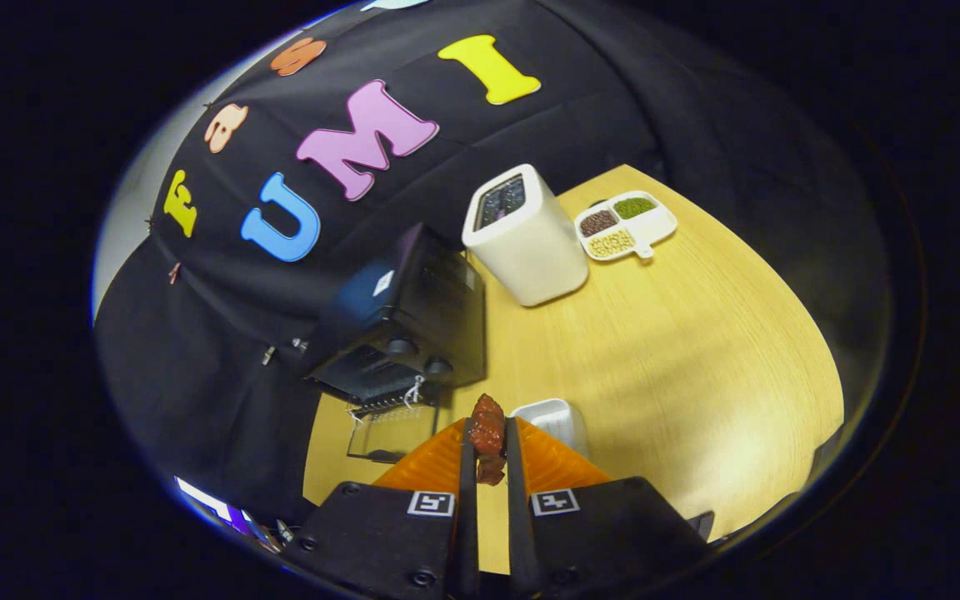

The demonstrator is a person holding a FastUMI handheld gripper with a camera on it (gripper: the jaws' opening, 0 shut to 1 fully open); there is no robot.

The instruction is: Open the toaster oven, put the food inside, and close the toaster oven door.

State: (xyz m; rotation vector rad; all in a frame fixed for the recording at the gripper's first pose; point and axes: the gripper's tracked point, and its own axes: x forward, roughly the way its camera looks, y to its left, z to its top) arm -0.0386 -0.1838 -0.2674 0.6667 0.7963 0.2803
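Observation:
My gripper point(488, 446) is shut on a reddish-brown piece of food point(487, 429), which sticks out past the fingertips. The view is tilted. Ahead and to the left of the fingers stands the black toaster oven point(413, 321) on the wooden table point(697, 350). Its glass door point(384, 433) hangs open and down, with the wire rack showing at the mouth. Two round knobs sit on its front panel. The food is held above the table, a short way from the open door.
A small white dish point(553, 417) lies just beyond the right finger. Farther back stand a tall white toaster point(526, 237) and a white divided tray point(626, 225) of beans and grains. Black cloth walls close in behind the oven.

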